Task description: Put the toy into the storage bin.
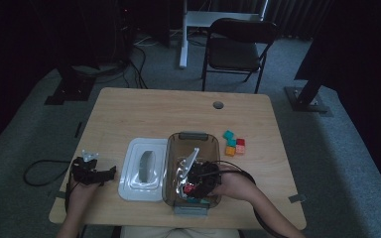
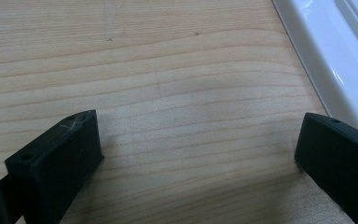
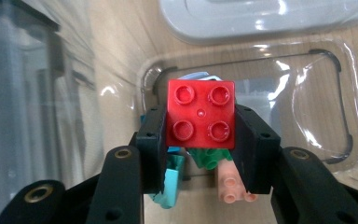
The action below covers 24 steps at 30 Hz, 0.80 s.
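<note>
The right gripper [image 3: 200, 154] is pinching a red square plastic building brick with four studs [image 3: 201, 114] between its two black jaws, one pad pressing on each opposite side wall. The brick is sitting at the very tips of the jaws, inside the clear smoky plastic storage box [image 1: 171, 163], with its studded top facing the gripper camera. Just beneath the jaws, a teal brick [image 3: 172, 179], a green brick [image 3: 207, 158] and a pale pink brick [image 3: 230, 184] are lying on the box floor.

The brick is as wide as it is deep, so it has no real long axis; its studs are pointing back along the jaws rather than at the floor.

To place it well, I judge that the person should be lowering the brick until it is resting on or just beside the bricks below, keeping the jaws off the box wall, and only then spreading the jaws, so it is not dropping and bouncing.

The left gripper [image 2: 196, 158] is resting over the light wooden table [image 2: 168, 70] with its jaws spread wide and nothing between them; the white plastic box lid [image 2: 326, 56] is lying just outside one jaw.
</note>
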Each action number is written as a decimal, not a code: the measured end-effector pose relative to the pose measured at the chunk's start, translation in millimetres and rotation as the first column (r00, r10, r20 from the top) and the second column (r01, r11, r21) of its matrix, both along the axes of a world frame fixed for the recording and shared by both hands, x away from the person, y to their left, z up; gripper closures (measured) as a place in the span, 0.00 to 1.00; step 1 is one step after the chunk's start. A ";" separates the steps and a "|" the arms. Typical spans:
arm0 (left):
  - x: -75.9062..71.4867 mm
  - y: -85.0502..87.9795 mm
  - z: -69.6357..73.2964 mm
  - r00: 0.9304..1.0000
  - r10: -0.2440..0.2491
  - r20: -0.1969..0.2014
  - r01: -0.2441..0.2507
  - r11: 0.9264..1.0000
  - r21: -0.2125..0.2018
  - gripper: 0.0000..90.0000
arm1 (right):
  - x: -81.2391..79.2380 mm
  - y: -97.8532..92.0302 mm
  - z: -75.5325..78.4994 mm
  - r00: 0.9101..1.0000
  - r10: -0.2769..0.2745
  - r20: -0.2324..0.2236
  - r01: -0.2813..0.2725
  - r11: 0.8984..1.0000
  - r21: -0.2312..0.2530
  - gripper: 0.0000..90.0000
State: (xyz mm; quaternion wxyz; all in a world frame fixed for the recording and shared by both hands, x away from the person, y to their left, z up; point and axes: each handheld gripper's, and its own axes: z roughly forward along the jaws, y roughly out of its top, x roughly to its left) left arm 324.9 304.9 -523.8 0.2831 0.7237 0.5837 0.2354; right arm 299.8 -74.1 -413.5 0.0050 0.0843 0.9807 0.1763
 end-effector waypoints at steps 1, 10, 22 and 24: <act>0.0 0.0 0.0 1.000 0.000 0.000 0.000 1.000 0.000 0.01 | 0.7 0.6 -0.8 1.000 0.005 -0.001 -0.005 1.000 -0.002 0.65; 0.0 0.0 0.0 1.000 0.000 0.000 0.000 1.000 0.000 0.01 | 0.5 -0.9 2.9 1.000 -0.023 -0.017 0.024 1.000 0.017 0.58; 0.0 0.0 0.0 1.000 -0.001 -0.001 0.001 1.000 0.001 0.01 | 1.3 -38.8 28.0 0.992 -0.129 -0.014 0.130 0.978 0.163 0.55; 0.0 0.0 0.0 1.000 0.000 0.000 0.000 1.000 0.001 0.01 | 2.0 -48.1 33.0 0.988 -0.154 -0.011 0.154 0.970 0.189 0.54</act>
